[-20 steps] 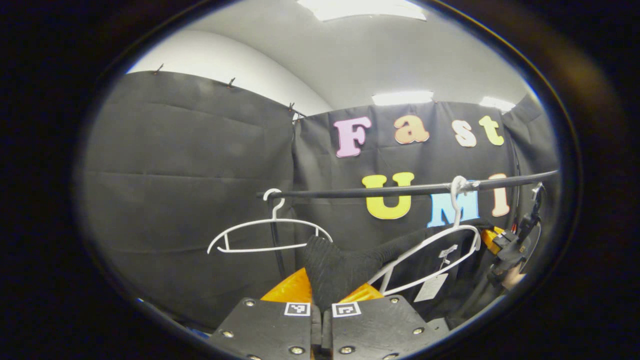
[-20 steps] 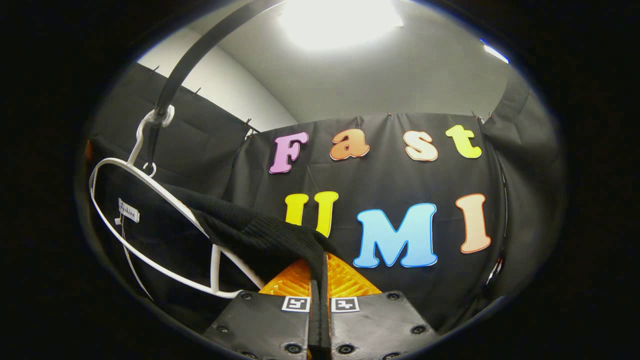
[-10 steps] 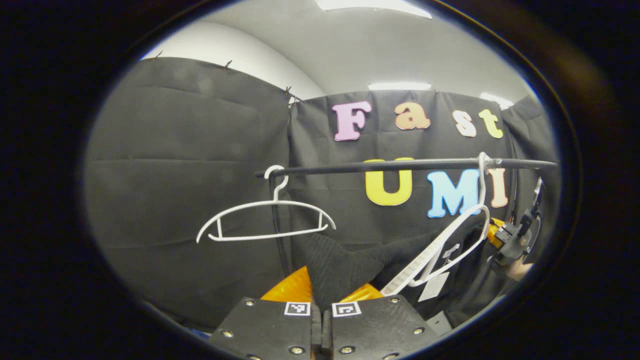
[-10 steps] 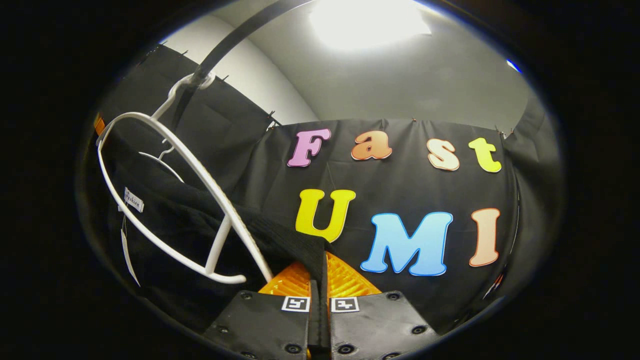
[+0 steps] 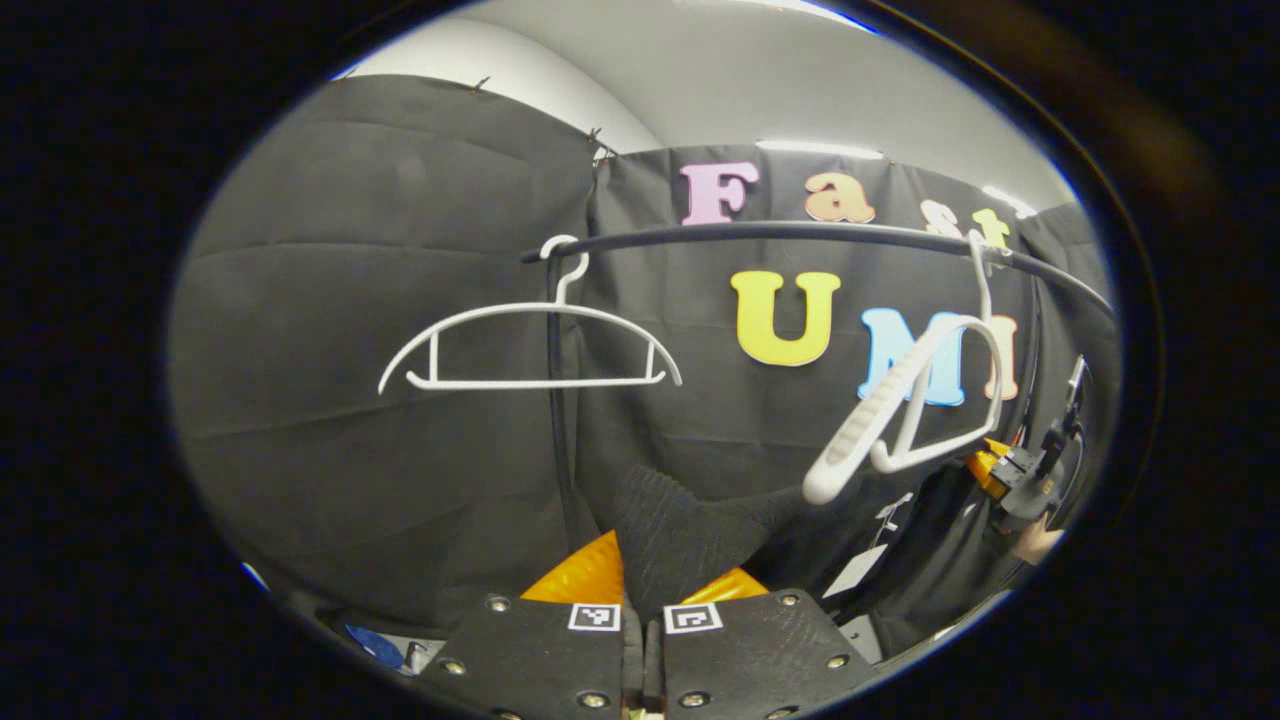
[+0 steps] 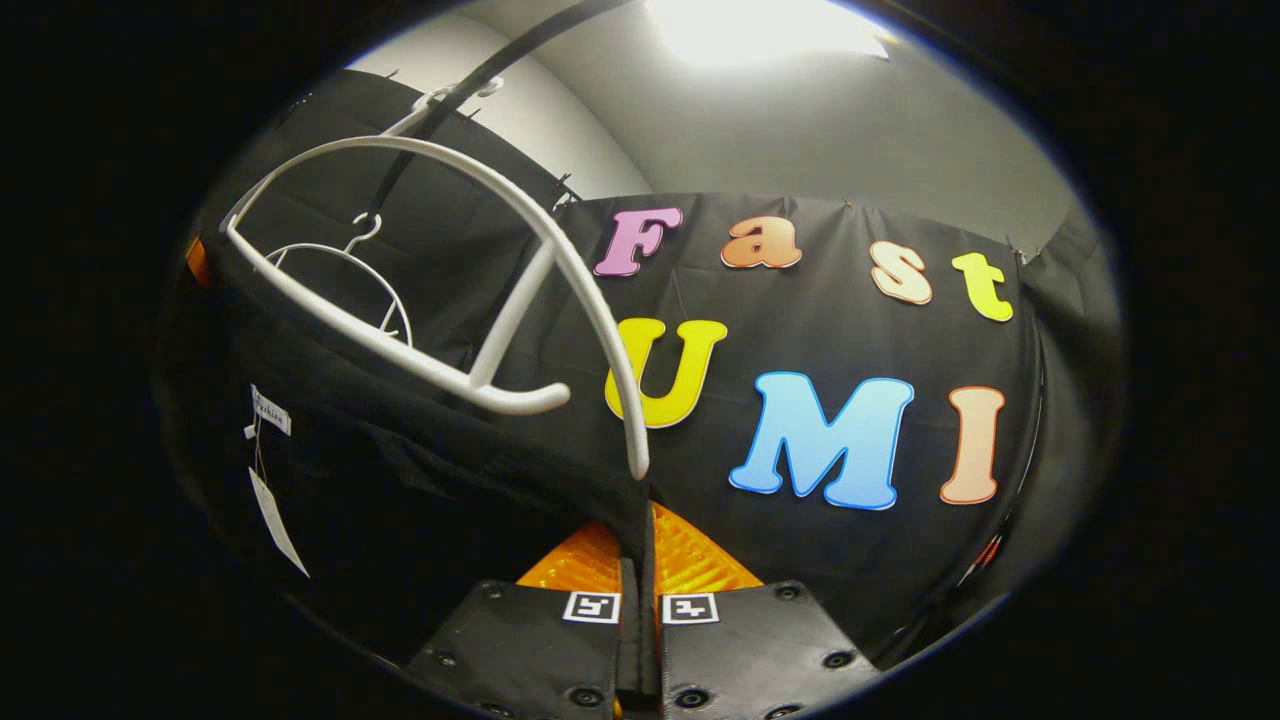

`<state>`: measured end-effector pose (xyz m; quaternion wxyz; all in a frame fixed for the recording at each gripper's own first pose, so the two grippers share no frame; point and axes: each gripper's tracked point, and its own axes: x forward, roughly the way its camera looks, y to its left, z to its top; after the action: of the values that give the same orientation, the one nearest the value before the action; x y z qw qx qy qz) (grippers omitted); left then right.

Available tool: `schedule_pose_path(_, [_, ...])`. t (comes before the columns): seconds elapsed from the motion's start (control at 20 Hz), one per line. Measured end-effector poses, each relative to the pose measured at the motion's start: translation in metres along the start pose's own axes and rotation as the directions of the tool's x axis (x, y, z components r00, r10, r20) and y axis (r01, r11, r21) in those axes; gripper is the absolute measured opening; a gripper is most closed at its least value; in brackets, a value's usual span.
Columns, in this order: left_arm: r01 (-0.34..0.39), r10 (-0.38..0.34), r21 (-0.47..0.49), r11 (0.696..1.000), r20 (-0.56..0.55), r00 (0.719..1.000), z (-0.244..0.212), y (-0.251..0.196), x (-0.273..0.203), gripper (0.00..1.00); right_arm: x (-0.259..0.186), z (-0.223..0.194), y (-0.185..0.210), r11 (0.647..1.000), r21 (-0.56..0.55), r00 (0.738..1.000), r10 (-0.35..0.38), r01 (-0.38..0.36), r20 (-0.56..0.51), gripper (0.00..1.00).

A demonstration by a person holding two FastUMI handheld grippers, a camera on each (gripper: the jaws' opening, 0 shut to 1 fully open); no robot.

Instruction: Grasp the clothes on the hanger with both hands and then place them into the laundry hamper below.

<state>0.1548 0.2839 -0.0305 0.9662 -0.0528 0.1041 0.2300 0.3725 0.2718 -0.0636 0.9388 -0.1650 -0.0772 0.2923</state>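
Black knit garment (image 5: pixel 690 535) pinched between the orange ribbed fingers (image 5: pixel 575 578) of the left gripper (image 5: pixel 645 590); jaws nearly closed, both pads pressing on a bunched fold of cloth. From the fold the fabric runs right and slightly down, below the white plastic hanger (image 5: pixel 905 410), toward the far gripper (image 5: pixel 1025 480) near the right edge of the left gripper view, where a bit of a hand (image 5: pixel 1035 545) shows beneath it.

Right gripper view: right gripper (image 6: pixel 640 575) likewise clamped, orange fingers (image 6: pixel 690 560) close together with a thin edge of the same black garment (image 6: pixel 400 480) between them. Cloth hangs left and below, with a white label (image 6: pixel 270 412) and a white paper swing tag (image 6: pixel 278 520) on it.

White hanger (image 6: pixel 440 290) is off the cloth: tilted, hook on the black metal rail (image 5: pixel 780 233), lower bar just above the garment's top edge. Second, bare white hanger (image 5: pixel 530 345) hangs level near the rail's left end, beside the black upright post (image 5: pixel 556 420).

Hamper: cannot tell where.
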Motion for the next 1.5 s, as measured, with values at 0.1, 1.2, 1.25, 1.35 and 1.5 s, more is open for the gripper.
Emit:
schedule_pose_path(0.1, [-0.010,0.009,-0.044,0.999,-0.018,1.000,-0.018,0.003,-0.011,0.03,-0.011,-0.008,0.005,1.000,0.012,1.000,0.008,-0.008,-0.022,0.01])
schedule_pose_path(1.2, [-0.097,0.069,-0.117,0.988,-0.226,0.972,-0.168,-0.010,-0.135,0.01,-0.193,-0.081,0.045,0.970,0.240,0.936,0.110,-0.029,-0.333,0.01])
schedule_pose_path(1.25, [-0.078,0.044,-0.141,0.987,-0.228,0.973,-0.170,-0.016,-0.133,0.01,-0.200,-0.080,0.040,0.972,0.234,0.934,0.090,-0.007,-0.345,0.01])
schedule_pose_path(1.35, [-0.026,-0.016,-0.171,0.985,-0.236,0.972,-0.175,-0.027,-0.123,0.01,-0.215,-0.077,0.034,0.972,0.229,0.929,0.046,0.042,-0.366,0.01])
schedule_pose_path(1.5, [0.082,-0.111,-0.122,0.989,-0.260,0.959,-0.187,-0.046,-0.108,0.01,-0.239,-0.082,0.038,0.971,0.214,0.904,-0.009,0.111,-0.428,0.01])
